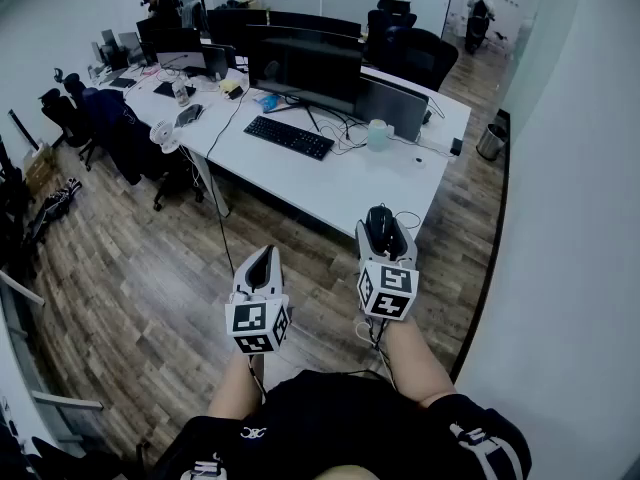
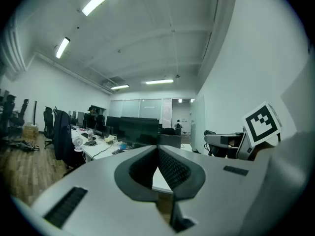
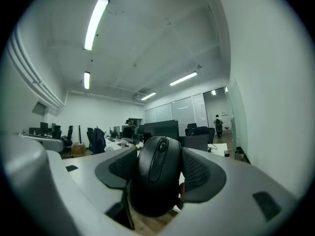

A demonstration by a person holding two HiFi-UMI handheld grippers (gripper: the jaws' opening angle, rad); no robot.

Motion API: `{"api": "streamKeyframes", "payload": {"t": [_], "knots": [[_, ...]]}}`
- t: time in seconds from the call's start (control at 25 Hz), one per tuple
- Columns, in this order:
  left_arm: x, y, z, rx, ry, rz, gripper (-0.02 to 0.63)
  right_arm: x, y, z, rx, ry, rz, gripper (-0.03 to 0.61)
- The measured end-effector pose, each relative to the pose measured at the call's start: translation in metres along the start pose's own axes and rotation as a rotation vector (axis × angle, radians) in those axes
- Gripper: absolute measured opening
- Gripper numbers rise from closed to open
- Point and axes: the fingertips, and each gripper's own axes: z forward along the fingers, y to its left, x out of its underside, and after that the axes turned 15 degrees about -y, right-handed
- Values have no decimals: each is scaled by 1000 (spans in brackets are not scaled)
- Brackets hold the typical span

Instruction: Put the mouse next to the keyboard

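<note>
Closest in, below the person's dark top (image 1: 340,418), two forearms reach out over bare wood floor (image 1: 150,268), and the desk (image 1: 330,186) stands well apart ahead of them. Off to the left, office chairs (image 1: 110,118) and a small fan (image 1: 165,136) crowd that end of the desk, so I'd judge an approach from there as cramped. The left gripper (image 1: 265,253) hangs with its tips pressed together and nothing between them, so it is free to steady things if needed. Beyond it the keyboard (image 1: 289,136) lies at a slant in front of the monitors (image 1: 305,68), with a broad strip of bare white top between it and the near desk edge; that strip looks like the safest landing room. The right gripper (image 1: 387,236) pinches the mouse (image 3: 157,173) by its flanks, nose pointing away, over the floor. Its shell is smooth and rounded, so a jolt while walking could squirt it out, and it would drop onto wood, not desk. Right of the keyboard, loose cables (image 1: 350,133) and a pale tub (image 1: 378,133) take up the surface; set down there, the mouse might rock on a cord or nudge the tub. Farther right the white wall (image 1: 580,168) runs close by, leaving that elbow little swing.
</note>
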Motion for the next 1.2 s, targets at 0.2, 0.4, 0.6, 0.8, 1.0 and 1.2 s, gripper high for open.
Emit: {"api": "streamKeyframes", "payload": {"t": [0.2, 0.4, 0.6, 0.8, 1.0, 1.2], "knots": [[-1, -9, -9, 5, 1, 10, 12, 4, -2, -12, 10, 9, 16, 304], [-3, -5, -9, 9, 1, 8, 12, 5, 7, -12, 3, 12, 17, 304], [0, 12, -3, 16, -2, 2, 12, 4, 21, 0, 2, -6, 12, 304], [4, 36, 2, 29, -13, -6, 12, 12, 34, 10, 30, -11, 3, 305], [8, 60, 7, 44, -17, -9, 12, 16, 52, 17, 47, -25, 4, 305], [17, 82, 17, 43, 2, -13, 12, 28, 65, 32, 53, -8, 2, 305]]}}
